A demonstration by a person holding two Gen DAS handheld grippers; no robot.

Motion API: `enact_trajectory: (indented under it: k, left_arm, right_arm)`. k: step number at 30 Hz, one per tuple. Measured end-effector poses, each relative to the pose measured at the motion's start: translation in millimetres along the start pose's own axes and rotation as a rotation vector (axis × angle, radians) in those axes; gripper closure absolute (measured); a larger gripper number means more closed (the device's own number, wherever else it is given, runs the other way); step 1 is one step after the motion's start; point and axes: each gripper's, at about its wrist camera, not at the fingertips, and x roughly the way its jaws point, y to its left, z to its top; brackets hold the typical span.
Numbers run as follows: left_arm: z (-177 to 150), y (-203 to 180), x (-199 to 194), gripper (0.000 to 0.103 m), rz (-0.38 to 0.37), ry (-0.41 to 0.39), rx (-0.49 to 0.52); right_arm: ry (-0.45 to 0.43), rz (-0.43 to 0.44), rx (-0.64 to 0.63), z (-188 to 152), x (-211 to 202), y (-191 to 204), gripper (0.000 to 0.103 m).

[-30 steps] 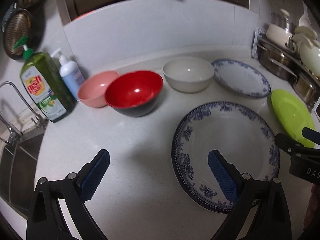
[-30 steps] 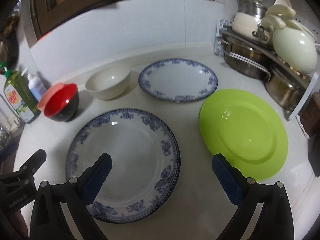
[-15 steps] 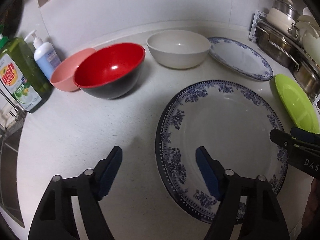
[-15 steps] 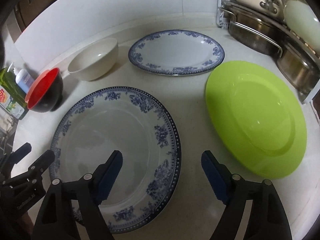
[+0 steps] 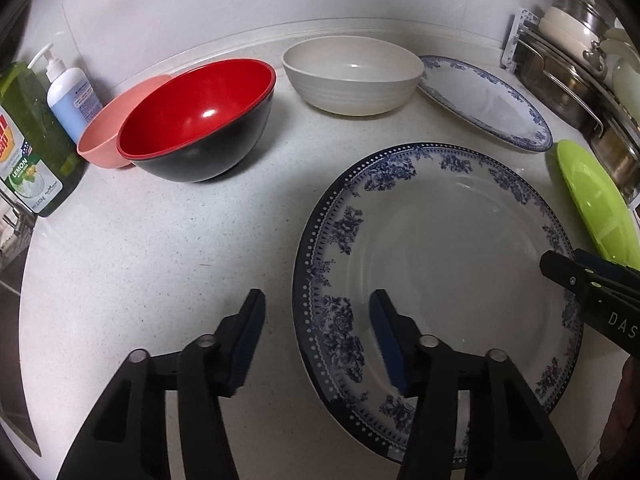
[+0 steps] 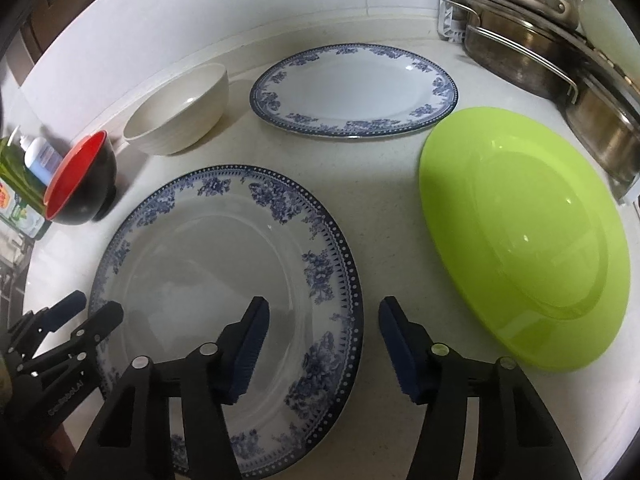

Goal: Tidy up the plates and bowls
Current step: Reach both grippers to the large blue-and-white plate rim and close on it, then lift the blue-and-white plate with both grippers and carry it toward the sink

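Observation:
A large blue-and-white plate [image 5: 440, 264] [image 6: 208, 264] lies on the white counter. My left gripper [image 5: 316, 316] is open and straddles its left rim, one finger over the plate, one over the counter. My right gripper [image 6: 324, 320] is open and straddles its right rim. Each gripper shows at the edge of the other's view. Behind are a red-and-black bowl [image 5: 200, 120] [image 6: 80, 180], a pink bowl [image 5: 104, 140], a cream bowl [image 5: 352, 76] [image 6: 180, 116], a smaller blue-and-white plate [image 5: 488, 100] [image 6: 352, 88] and a green plate [image 5: 596, 200] [image 6: 520, 240].
A green dish-soap bottle [image 5: 28, 144] and a white pump bottle [image 5: 68, 92] stand at the far left by the sink. A rack with steel pots and a cream lidded pot [image 6: 540, 40] [image 5: 576, 60] fills the right back corner. The white wall runs along the back.
Both grippers have moved forward and lower towards the large plate. Their jaws have narrowed and now straddle the plate's left and right rims.

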Motion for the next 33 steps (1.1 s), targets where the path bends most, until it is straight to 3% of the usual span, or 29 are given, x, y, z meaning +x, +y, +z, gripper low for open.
enact_trajectory:
  k: [10, 17, 33]
  left_arm:
    - [2, -1, 3, 0.064, -0.036, 0.003, -0.008]
    - [0, 0, 3, 0.067, -0.038, -0.002, -0.015]
    - [-5, 8, -9, 0.068, -0.035, -0.036, -0.036]
  right_arm:
    - [-0.003, -0.025, -0.021, 2, 2, -1, 0.061]
    - [0.000, -0.015, -0.036, 3, 2, -1, 0.068]
    - [-0.009, -0.028, -0.064, 0, -6, 6, 0.068]
